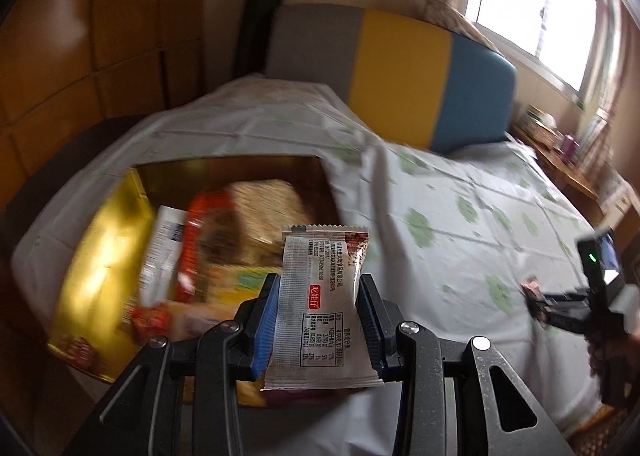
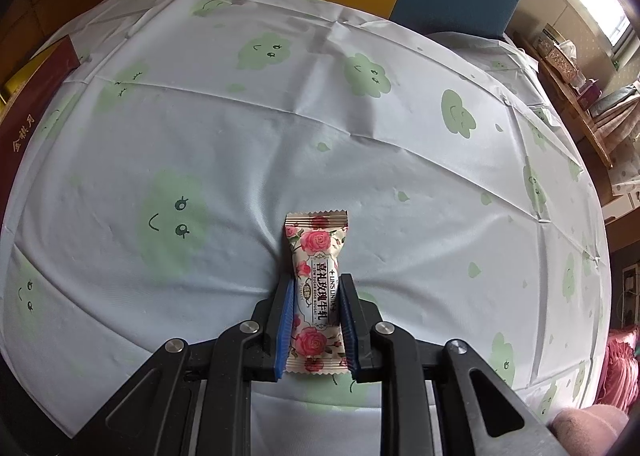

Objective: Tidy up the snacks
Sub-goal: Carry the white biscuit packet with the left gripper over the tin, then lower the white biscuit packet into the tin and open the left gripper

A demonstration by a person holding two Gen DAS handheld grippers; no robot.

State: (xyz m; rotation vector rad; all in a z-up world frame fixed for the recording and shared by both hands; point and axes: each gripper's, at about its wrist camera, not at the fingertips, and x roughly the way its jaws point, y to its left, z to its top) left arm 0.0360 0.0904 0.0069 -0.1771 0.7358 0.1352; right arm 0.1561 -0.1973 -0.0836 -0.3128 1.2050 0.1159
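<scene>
The right tool gripped a candy labelled "LOW SUGAR ROSE NOUGAT"; the left tool held a packet showing a nutrition table.

My left gripper: matt black plastic arms, bright metal pivot screws, ribbed blue pads. They hold a silver snack packet of glossy printed film with crimped, serrated ends. The gold box has a shiny, metallic-looking lining. My right gripper has the same finish; its rose nougat wrapper is smooth, satin-sheen film. The tablecloth is thin, creased sheeting with a faint sheen, whether plastic or cloth I cannot tell. The headboard panels look matt and padded.
</scene>
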